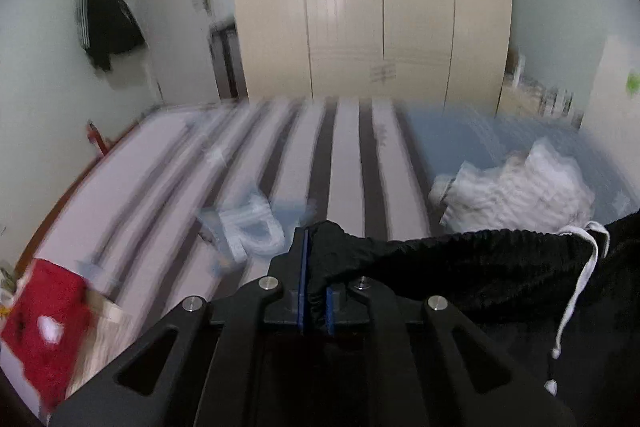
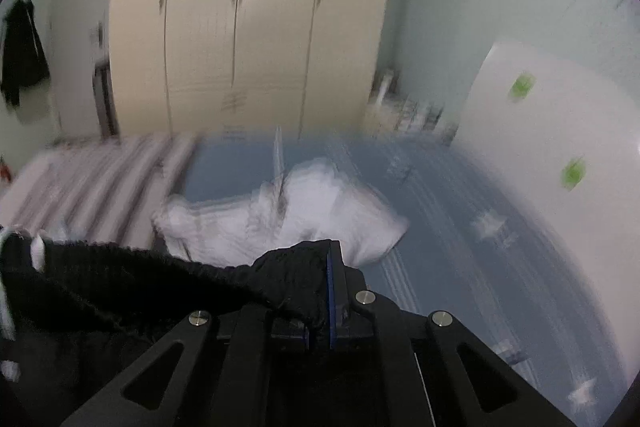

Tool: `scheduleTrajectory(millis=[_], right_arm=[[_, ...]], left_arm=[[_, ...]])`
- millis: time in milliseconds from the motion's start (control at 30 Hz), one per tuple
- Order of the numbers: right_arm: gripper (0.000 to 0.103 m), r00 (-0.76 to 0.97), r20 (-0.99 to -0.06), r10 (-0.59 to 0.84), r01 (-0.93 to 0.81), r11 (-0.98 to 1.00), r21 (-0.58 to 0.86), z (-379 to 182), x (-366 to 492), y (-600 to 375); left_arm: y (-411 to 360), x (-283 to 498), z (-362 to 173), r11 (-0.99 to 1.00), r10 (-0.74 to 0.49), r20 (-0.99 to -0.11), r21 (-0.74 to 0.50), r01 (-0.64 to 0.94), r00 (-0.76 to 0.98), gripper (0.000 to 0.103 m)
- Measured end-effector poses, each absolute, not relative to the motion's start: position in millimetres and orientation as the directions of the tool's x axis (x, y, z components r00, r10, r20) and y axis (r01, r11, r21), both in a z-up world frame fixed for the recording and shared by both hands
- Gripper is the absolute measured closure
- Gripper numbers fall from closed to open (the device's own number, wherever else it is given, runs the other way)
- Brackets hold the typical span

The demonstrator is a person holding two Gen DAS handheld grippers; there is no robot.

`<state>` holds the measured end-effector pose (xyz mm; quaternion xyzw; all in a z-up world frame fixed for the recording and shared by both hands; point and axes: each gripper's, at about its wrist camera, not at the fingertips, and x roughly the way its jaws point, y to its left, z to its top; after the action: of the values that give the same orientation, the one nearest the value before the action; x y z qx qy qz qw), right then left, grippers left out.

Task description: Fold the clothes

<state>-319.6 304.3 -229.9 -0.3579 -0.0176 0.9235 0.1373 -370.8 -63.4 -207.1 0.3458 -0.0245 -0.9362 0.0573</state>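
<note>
While clamped, both grippers (image 1: 316, 267) (image 2: 320, 283) stretch the black waistband (image 1: 460, 247) between them.

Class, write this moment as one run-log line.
left claw: shut on black elastic-waist trousers | right claw: shut on same waistband | garment: lifted over bed

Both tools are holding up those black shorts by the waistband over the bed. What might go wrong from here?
The left tool and right tool each pinch only a small bunch of the black shorts at the waistband, so the fabric could slip free. The dangling white drawstring might get folded inside. Lowered carelessly, the shorts could land on the white garment crumpled on the bed.
</note>
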Motion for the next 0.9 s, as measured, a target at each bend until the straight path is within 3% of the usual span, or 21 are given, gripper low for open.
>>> scheduleTrajectory(millis=[133, 267, 433, 500, 533, 567, 600, 633, 667, 700, 733, 900], right_arm=[[0.098, -0.621, -0.738, 0.263, -0.244, -0.96, -0.137, -328, -364, 309], [0.098, -0.57, -0.789, 0.227, -0.269, -0.96, -0.082, -368, -393, 321], [0.097, -0.502, -0.845, 0.184, -0.253, -0.966, -0.059, -380, -416, 329], [0.092, -0.452, -0.881, 0.144, -0.233, -0.972, -0.039, -384, -417, 333], [0.083, -0.443, -0.886, 0.133, -0.219, -0.975, -0.037, -381, -413, 335], [0.068, -0.462, -0.879, 0.12, -0.21, -0.977, -0.023, -374, -407, 339], [0.059, -0.49, -0.865, 0.106, -0.209, -0.978, -0.002, -364, -399, 344], [0.045, -0.518, -0.85, 0.093, -0.208, -0.978, 0.02, -354, -391, 351], [0.037, -0.547, -0.833, 0.085, -0.203, -0.979, 0.034, -344, -383, 356], [0.036, -0.577, -0.813, 0.078, -0.197, -0.979, 0.046, -333, -374, 362], [0.035, -0.596, -0.799, 0.083, -0.188, -0.981, 0.038, -325, -367, 363], [0.035, -0.626, -0.774, 0.093, -0.167, -0.986, 0.016, -297, -354, 364]], left_arm=[[-57, -423, -314, -0.993, -0.117, -0.743, 0.094, 0.07, -0.659, 0.097], [-61, -442, -346, -0.997, -0.074, -0.77, 0.039, 0.069, -0.634, 0.097], [-55, -463, -355, -0.999, -0.032, -0.792, 0.004, 0.046, -0.609, 0.097], [-60, -466, -352, -0.997, -0.005, -0.825, -0.036, 0.061, -0.565, 0.096], [-64, -468, -349, -0.996, 0.014, -0.837, -0.058, 0.063, -0.548, 0.093], [-69, -467, -344, -0.993, 0.044, -0.843, -0.094, 0.066, -0.536, 0.092], [-76, -465, -339, -0.985, 0.104, -0.847, -0.161, 0.065, -0.521, 0.088], [-84, -464, -334, -0.971, 0.166, -0.847, -0.229, 0.065, -0.506, 0.08], [-89, -463, -327, -0.966, 0.181, -0.849, -0.249, 0.074, -0.496, 0.071], [-94, -462, -321, -0.961, 0.193, -0.852, -0.265, 0.084, -0.486, 0.048], [-98, -459, -312, -0.961, 0.186, -0.844, -0.262, 0.086, -0.503, 0.035], [-100, -450, -279, -0.97, 0.145, -0.84, -0.225, 0.093, -0.522, 0.015]])
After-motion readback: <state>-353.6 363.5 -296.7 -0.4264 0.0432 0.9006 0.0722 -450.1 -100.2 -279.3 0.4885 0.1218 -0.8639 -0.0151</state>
